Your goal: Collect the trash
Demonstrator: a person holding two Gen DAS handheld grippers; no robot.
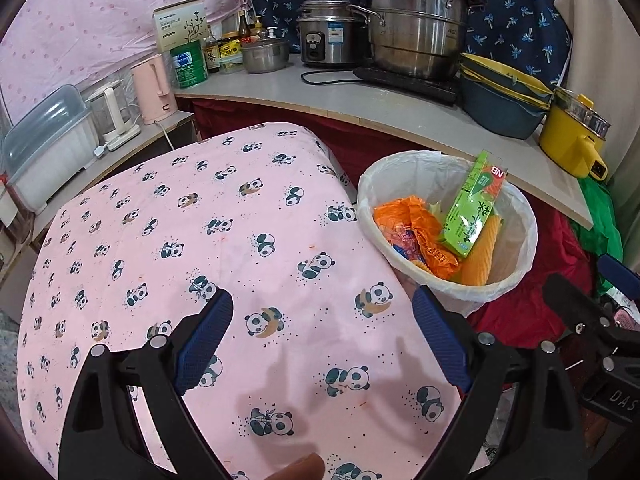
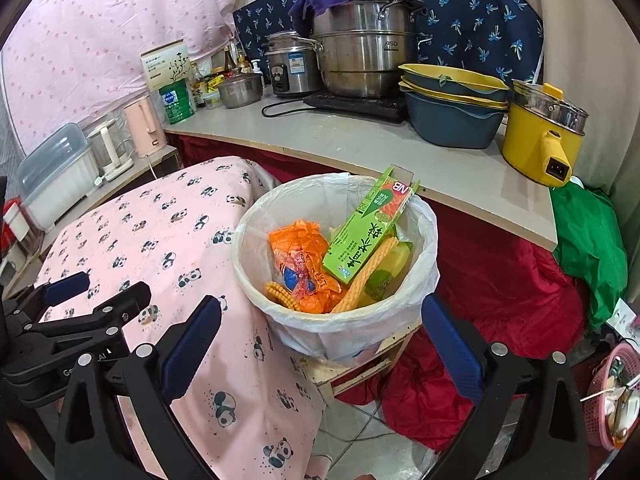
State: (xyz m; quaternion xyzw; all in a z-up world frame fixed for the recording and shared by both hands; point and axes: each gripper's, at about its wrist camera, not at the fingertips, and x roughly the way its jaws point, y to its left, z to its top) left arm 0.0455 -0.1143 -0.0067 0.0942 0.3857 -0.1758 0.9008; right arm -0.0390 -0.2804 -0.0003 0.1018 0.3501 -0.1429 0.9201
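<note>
A round bin with a white liner (image 2: 248, 248) stands beside the pink panda-print table (image 2: 160, 240). Inside lie a green drink carton (image 2: 368, 236), a crumpled orange wrapper (image 2: 304, 264) and a yellow corrugated piece (image 2: 368, 276). My right gripper (image 2: 320, 312) is open just short of the bin's near rim, nothing between its pads. In the left wrist view the bin (image 1: 520, 208) sits to the right, with the carton (image 1: 472, 208) and wrapper (image 1: 416, 236) in it. My left gripper (image 1: 320, 306) hangs open over the tablecloth (image 1: 200, 240), holding nothing.
A counter (image 2: 320, 140) behind carries steel pots (image 2: 360, 52), a rice cooker (image 2: 288, 68), stacked basins (image 2: 452, 112) and a yellow pot (image 2: 536, 144). Red cloth (image 2: 500, 280), a green bag (image 2: 588, 240) and a pink basket (image 2: 612, 400) lie at the right. The bin rests on a wooden stand (image 2: 360, 372).
</note>
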